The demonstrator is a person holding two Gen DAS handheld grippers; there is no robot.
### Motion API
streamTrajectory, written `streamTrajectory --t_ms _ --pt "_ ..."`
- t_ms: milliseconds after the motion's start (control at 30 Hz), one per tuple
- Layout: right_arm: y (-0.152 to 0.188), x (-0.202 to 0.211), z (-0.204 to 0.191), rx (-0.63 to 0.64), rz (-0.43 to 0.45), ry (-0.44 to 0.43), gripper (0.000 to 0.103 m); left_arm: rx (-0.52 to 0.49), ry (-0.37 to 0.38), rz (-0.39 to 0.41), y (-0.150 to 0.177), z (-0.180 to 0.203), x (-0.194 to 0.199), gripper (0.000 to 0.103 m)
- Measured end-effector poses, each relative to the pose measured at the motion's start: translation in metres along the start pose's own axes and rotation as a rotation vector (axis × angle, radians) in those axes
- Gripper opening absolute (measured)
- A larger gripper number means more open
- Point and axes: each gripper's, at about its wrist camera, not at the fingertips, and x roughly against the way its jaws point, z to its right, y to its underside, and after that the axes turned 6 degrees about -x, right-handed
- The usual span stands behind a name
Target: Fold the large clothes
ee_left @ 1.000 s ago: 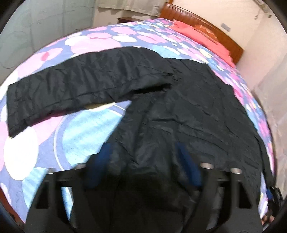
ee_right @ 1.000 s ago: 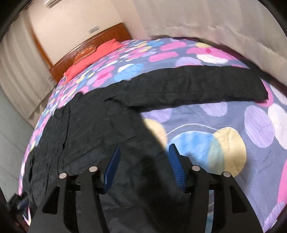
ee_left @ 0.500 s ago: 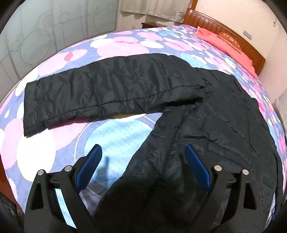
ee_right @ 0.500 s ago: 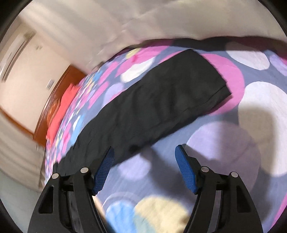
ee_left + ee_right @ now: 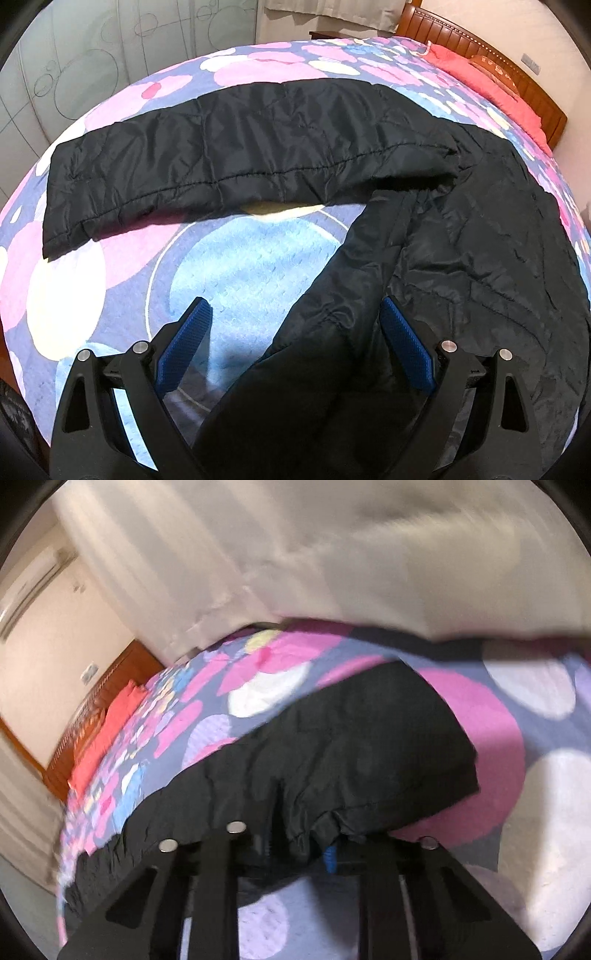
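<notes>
In the left wrist view a black padded jacket (image 5: 461, 236) lies spread on a bedspread (image 5: 236, 266) printed with pink, white and blue circles; its body fills the right half of the frame and one long sleeve (image 5: 229, 155) stretches flat across the upper middle toward the left edge. The left gripper (image 5: 295, 332) sits at the bottom centre with its blue pads set wide apart and nothing between them but the jacket's side edge running up through the gap, above the bedspread. A wooden headboard (image 5: 517, 70) and a red pillow (image 5: 491, 85) sit in the upper right corner. In the right wrist view, which is blurred, the other sleeve (image 5: 332, 760) crosses the middle of the frame and its bunched lower edge is gathered right at the right gripper (image 5: 303, 845) in the lower centre; the fingers appear drawn close on that fabric, with only a sliver of blue pad showing beside it. Pale curtains (image 5: 332, 546) fill the top of that frame
</notes>
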Motion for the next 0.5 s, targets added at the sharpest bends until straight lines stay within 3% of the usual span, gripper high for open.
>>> streamTrajectory --t_ms 300,500 --pt "0.023 0.045 -0.113 0.284 0.063 -0.152 0.018 -0.011 -0.001 0.014 0.002 0.000 0.001 0.093" --pt "0.077 0.058 -0.221 0.492 0.012 -0.312 0.018 -0.029 -0.013 0.034 0.002 0.003 -0.001 0.093"
